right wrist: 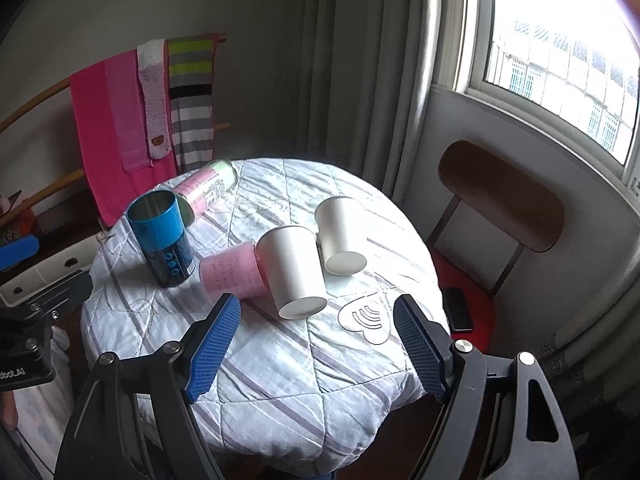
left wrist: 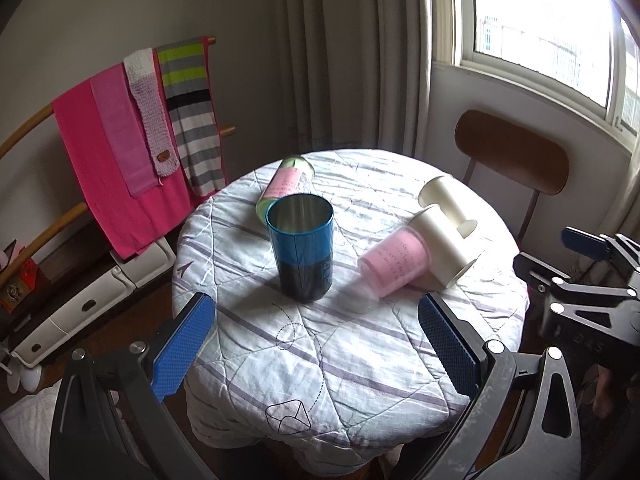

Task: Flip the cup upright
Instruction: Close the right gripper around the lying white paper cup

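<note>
Fingers of both the left gripper [left wrist: 316, 344] and right gripper [right wrist: 316, 344] hang spread and empty, since the pink cup [right wrist: 234, 270] lies toppled on the desk [right wrist: 280, 380], awaiting a grasp.

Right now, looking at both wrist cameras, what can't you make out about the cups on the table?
- Pink cup: mouth hidden by white paper cup, both views.
- Its printed text: too small.
- Green-lidded jar: lower end hidden behind blue tin, left wrist view.

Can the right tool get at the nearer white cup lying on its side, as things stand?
Probably yes. The right tool is open, holds nothing, and the white cup lies just ahead with bare tablecloth between; the pink cup touching its side may crowd one finger.
</note>
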A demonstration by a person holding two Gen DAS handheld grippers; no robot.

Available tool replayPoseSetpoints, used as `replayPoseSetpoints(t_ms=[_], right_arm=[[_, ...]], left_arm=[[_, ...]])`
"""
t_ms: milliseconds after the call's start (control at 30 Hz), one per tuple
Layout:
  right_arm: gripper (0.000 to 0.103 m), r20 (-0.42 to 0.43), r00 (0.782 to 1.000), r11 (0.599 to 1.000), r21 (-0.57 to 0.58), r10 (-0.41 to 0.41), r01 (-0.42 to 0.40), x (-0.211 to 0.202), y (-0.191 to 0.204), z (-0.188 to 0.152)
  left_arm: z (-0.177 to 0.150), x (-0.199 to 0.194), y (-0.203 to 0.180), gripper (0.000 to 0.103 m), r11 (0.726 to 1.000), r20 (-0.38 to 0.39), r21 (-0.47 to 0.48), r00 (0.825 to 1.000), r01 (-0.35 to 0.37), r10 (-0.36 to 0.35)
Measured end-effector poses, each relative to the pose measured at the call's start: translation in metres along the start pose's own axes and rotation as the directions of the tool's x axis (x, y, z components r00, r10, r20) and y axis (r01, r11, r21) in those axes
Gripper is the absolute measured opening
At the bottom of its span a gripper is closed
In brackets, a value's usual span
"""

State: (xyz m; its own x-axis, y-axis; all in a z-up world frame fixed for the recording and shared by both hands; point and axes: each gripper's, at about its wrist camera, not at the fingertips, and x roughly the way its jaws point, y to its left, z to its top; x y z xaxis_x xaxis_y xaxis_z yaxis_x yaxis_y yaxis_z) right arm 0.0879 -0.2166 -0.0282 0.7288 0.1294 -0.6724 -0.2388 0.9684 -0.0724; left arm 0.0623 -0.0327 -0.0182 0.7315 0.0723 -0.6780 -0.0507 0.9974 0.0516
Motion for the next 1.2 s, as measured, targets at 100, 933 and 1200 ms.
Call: replayPoseSetpoints(t_ms=[100, 933, 1200], right_arm=[[0.08, -0.033, 0.999, 1.0, 0.007, 0.031, -0.03, 0.028, -0.003, -0.002], [0.058, -0.258, 0.958, 0.991, -0.024, 0.123, -0.133, 0.11, -0.007, -0.005], [0.059, -0.342, 0.938, 0.993, -0.07, 0.063, -0.092, 0.089, -0.003, -0.019]], left_arm=[[0.0, 0.015, 0.002, 0.103, 1.0, -0.025, -0.005, 1.0, -0.005, 0.005], [0.01, 0.07, 0.011, 0.103, 1.0, -0.093, -0.01, 0.996, -0.011, 0.01], [0.008, 0.063, 0.011, 0.103, 1.0, -0.082, -0.004, 0.997, 0.001, -0.001]])
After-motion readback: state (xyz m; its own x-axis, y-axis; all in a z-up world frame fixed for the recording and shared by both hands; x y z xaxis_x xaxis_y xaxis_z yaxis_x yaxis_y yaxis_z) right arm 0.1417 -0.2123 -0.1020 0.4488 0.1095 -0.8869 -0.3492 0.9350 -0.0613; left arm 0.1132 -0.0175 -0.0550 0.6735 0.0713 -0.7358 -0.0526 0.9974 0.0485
